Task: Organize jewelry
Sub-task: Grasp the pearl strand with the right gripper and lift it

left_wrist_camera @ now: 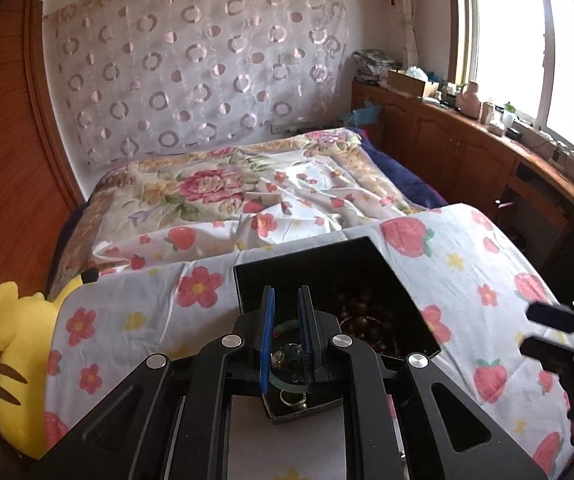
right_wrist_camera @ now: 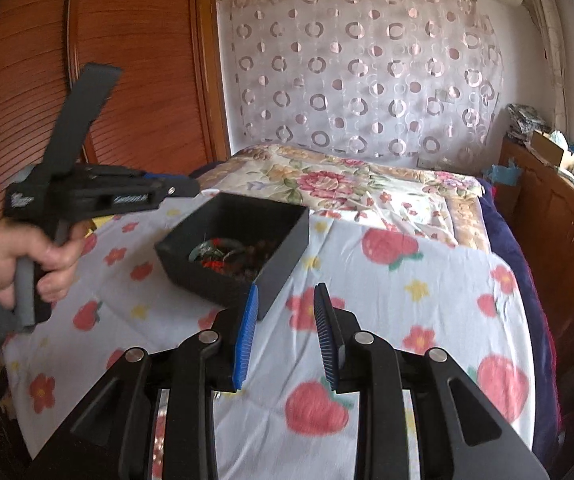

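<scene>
Blue-padded fingers (left_wrist_camera: 267, 332) of the left gripper (left_wrist_camera: 287, 334) stand narrow, with nothing visibly pinched between them, and hang over the near end of the black box (left_wrist_camera: 315, 264), probably to pick from it. That box sits on the strawberry-print sheet (left_wrist_camera: 467, 272) and holds the jewelry: a green bangle (right_wrist_camera: 207, 249), brown beads (left_wrist_camera: 357, 312) and rings (left_wrist_camera: 293, 398) heaped together, not yet sorted. Partly open and empty, the right gripper (right_wrist_camera: 285, 332) waits just beside the box's near corner, likely ready for a piece. A hand (right_wrist_camera: 27, 256) squeezes the left tool's handle.
</scene>
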A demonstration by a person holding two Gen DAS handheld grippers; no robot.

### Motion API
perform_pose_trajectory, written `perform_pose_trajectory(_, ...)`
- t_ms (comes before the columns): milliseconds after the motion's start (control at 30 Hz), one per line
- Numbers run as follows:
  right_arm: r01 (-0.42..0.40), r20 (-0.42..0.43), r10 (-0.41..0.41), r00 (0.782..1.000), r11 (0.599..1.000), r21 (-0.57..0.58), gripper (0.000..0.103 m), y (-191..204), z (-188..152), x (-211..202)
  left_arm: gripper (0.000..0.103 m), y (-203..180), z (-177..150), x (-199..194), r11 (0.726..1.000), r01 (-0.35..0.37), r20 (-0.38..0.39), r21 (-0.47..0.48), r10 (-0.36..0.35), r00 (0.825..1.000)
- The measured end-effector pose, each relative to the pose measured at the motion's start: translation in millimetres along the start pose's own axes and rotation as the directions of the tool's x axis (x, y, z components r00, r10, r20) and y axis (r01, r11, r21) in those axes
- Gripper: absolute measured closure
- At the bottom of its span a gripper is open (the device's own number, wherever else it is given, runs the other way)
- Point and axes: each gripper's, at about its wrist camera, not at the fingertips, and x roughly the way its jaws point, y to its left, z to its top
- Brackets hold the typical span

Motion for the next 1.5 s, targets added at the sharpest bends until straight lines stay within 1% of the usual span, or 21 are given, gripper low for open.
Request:
perform_pose_trajectory(67, -0.006, -0.004, 0.006, 1.0, 1.0, 0.001, 0.072, 3.4, -7.3, -3.5, 0.091, -0.6, -3.5, -1.0, 1.0, 0.003, -0.004, -0.006, -0.003, 1.0)
perform_pose_trajectory(100, -0.009, -0.005, 0.009, 1.0, 1.0, 0.001, 0.072, 5.4, -9.6, -5.0, 0.086, -0.9, -6.2, -4.2, 1.0, 0.003, 0.0, -0.006, -0.003, 1.0)
perform_pose_trajectory(133, -0.015, -0.009, 0.015, 1.0, 1.0, 0.002, 0.072, 7.3, -13.1, -7.1, 0.077, 0.4, -8.4, -7.0, 1.0, 0.0, 0.005, -0.006, 0.0, 1.0)
perform_pose_trajectory(200, -0.035, -0.014, 0.035, 0.999, 0.999, 0.004, 0.072, 11.9, -19.4, -11.1, 0.066, -0.6, -16.1, -17.0, 1.0, -0.004, 0.024, -0.006, 0.004, 1.0)
perform_pose_trajectory(267, -0.046, -0.021, 0.046, 0.999, 0.999, -0.004, 0.072, 18.5, -24.9, -12.9, 0.061, -1.2, -22.8, -24.7, 1.0, -0.001, 0.034, -0.001, 0.001, 0.999)
perform_pose_trajectory(333, -0.055, -0.032, 0.054, 0.998, 0.998, -0.019, 0.072, 26.3, -33.1, -14.6, 0.046, -3.2, -33.8, -35.4, 1.0, -0.003, 0.05, 0.005, 0.002, 0.999)
perform_pose_trajectory(400, -0.066, -0.044, 0.065, 0.997, 0.997, -0.026, 0.072, 33.3, -40.5, -16.2, 0.042, -5.1, -47.0, -48.0, 1.0, -0.002, 0.073, 0.007, 0.001, 0.997)
perform_pose_trajectory(467, -0.082, -0.061, 0.08, 0.995, 0.996, -0.025, 0.072, 39.9, -47.3, -17.4, 0.032, -5.6, -58.1, -57.5, 1.0, 0.014, 0.081, 0.003, -0.014, 0.997)
perform_pose_trajectory(500, -0.089, -0.069, 0.086, 0.994, 0.996, -0.03, 0.072, 43.1, -51.1, -17.7, 0.022, -5.8, -65.0, -62.8, 1.0, 0.017, 0.087, 0.001, -0.017, 0.996)
perform_pose_trajectory(533, -0.092, -0.074, 0.09, 0.993, 0.995, -0.034, 0.072, 44.7, -53.9, -18.0, 0.018, -5.9, -69.9, -66.5, 1.0, 0.016, 0.095, 0.0, -0.016, 0.995)
perform_pose_trajectory(600, -0.105, -0.089, 0.101, 0.991, 0.994, -0.043, 0.072, 50.6, -60.0, -18.2, 0.018, -5.7, -82.9, -74.9, 1.0, 0.011, 0.102, -0.009, -0.01, 0.995)
perform_pose_trajectory(800, -0.148, -0.151, 0.136, 0.979, 0.986, -0.074, 0.072, 70.1, -77.9, -16.5, 0.016, 4.2, -113.5, -84.8, 0.998, 0.037, 0.064, -0.051, -0.034, 0.997)
perform_pose_trajectory(1000, -0.166, -0.19, 0.144, 0.971, 0.98, -0.108, 0.072, 83.5, -85.8, -15.4, 0.016, 15.3, -140.8, -98.0, 0.997, 0.029, 0.035, -0.071, -0.027, 0.999)
perform_pose_trajectory(1133, -0.167, -0.218, 0.135, 0.967, 0.976, -0.136, 0.072, 88.9, -89.1, -12.7, 0.016, 23.1, -150.0, -108.2, 0.997, 0.024, 0.038, -0.079, -0.021, 0.999)
perform_pose_trajectory(1233, -0.157, -0.24, 0.115, 0.964, 0.973, -0.167, 0.072, 95.1, -90.5, -9.4, 0.016, 28.3, -154.1, -112.3, 0.996, 0.028, 0.042, -0.089, -0.025, 0.999)
perform_pose_trajectory(1300, -0.142, -0.243, 0.095, 0.965, 0.973, -0.181, 0.072, 96.8, -90.3, -8.0, 0.016, 30.8, -156.0, -112.4, 0.995, 0.024, 0.047, -0.098, -0.019, 0.999)
perform_pose_trajectory(1500, -0.137, -0.244, 0.091, 0.965, 0.975, -0.177, 0.071, 94.5, -86.8, -2.4, 0.016, 33.9, -162.9, -108.7, 0.994, 0.015, 0.032, -0.109, -0.012, 0.999)
